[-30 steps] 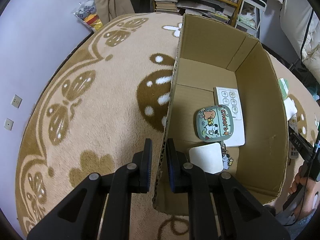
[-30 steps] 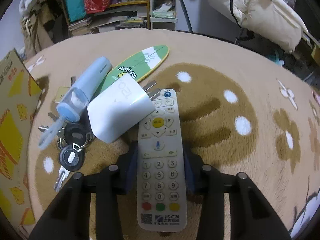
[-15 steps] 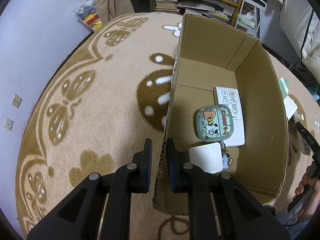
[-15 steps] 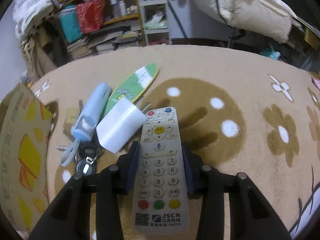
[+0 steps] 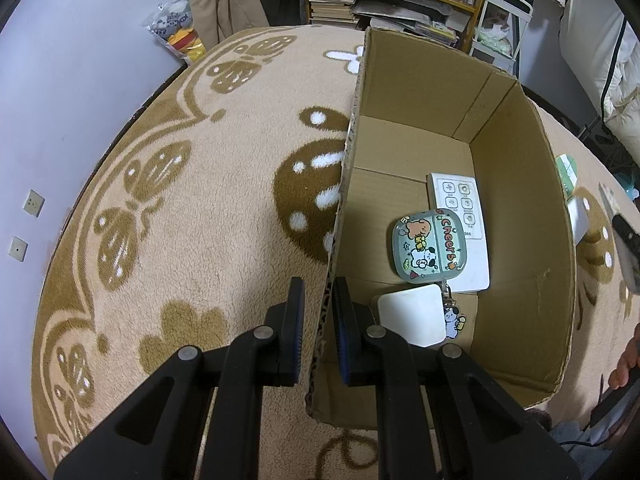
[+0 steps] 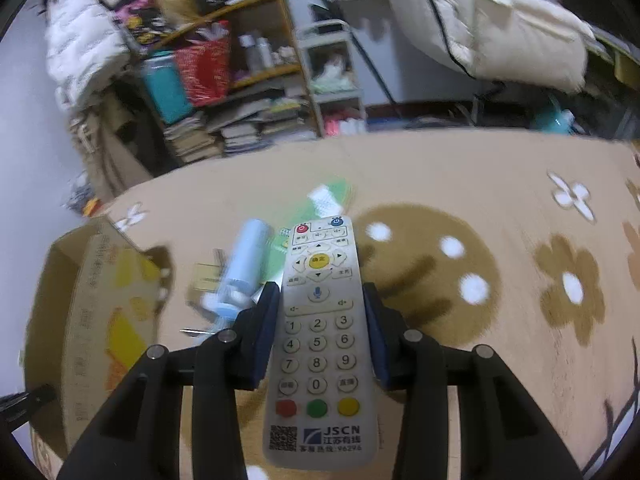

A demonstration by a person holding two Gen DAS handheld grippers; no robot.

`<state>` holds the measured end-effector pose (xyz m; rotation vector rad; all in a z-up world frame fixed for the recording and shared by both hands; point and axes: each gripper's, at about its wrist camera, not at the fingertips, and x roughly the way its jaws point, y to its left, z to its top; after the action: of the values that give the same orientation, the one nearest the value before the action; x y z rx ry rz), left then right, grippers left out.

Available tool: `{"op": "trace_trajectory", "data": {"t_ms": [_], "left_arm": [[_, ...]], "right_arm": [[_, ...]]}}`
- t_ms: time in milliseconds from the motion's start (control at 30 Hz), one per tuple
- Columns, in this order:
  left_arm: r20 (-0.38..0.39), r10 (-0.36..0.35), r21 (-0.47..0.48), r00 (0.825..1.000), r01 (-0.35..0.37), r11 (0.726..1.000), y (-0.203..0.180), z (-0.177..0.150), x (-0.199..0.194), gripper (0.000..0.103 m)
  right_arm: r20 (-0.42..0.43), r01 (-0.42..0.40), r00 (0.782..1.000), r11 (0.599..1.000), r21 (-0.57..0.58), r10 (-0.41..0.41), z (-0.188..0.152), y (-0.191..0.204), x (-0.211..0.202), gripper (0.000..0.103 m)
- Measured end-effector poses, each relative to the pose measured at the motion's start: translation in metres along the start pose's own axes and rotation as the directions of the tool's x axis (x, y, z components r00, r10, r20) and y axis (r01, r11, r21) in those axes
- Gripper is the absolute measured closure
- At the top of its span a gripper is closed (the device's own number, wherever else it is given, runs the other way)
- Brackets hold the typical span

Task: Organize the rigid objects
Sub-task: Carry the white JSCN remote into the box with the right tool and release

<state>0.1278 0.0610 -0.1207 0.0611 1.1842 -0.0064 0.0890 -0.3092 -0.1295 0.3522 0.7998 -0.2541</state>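
Remote [image 6: 318, 320] clamped in right tongs [image 6: 320, 320] above blue tube [image 6: 244, 268]; left tongs [image 5: 317, 320] pinch cardboard box [image 5: 520, 240] wall.

In the right wrist view the shelves [image 6: 224, 92] and blue bottle [image 6: 244, 268] are smeared by motion, and the remote [image 6: 320, 344] hides the charger (only a sliver shows beside it).

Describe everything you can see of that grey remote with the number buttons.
The grey remote is a long, slim plastic bar held lengthwise between the fingers of the right hand-held gripper, which clamp its two long edges. It hangs clear of the carpet, face up. It has red and blue buttons at the far end, a yellow centre key, number keys, red, green and yellow buttons, and a JSCN label nearest the camera.
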Motion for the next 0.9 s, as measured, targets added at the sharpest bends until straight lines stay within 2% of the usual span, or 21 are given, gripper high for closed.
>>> {"op": "trace_trajectory", "data": {"t_ms": [133,233,400,567,900], "left_arm": [[0.000,0.002,0.001,1.000,-0.002,1.000,-0.001,0.000,-0.001,0.089],[0.000,0.004,0.002,1.000,-0.004,1.000,-0.001,0.000,-0.001,0.089],[0.001,0.012,0.010,1.000,-0.012,1.000,-0.002,0.000,-0.001,0.089],[0.001,0.012,0.009,1.000,-0.012,1.000,-0.004,0.000,-0.002,0.089],[0.000,0.009,0.007,1.000,-0.009,1.000,-0.005,0.001,-0.002,0.089]], "right_arm": [[0.016,-0.082,0.997,0.996,-0.022,0.082,0.006,0.023,-0.010,0.059],[0.031,-0.167,0.985,0.986,-0.007,0.167,0.012,0.034,-0.017,0.059],[0.019,-0.248,0.969,0.969,0.000,0.248,0.015,0.060,-0.023,0.059],[0.008,-0.269,0.963,0.962,-0.045,0.270,0.012,0.086,-0.026,0.059],[-0.024,-0.349,0.937,0.923,-0.162,0.350,0.012,0.149,-0.036,0.059]]}}
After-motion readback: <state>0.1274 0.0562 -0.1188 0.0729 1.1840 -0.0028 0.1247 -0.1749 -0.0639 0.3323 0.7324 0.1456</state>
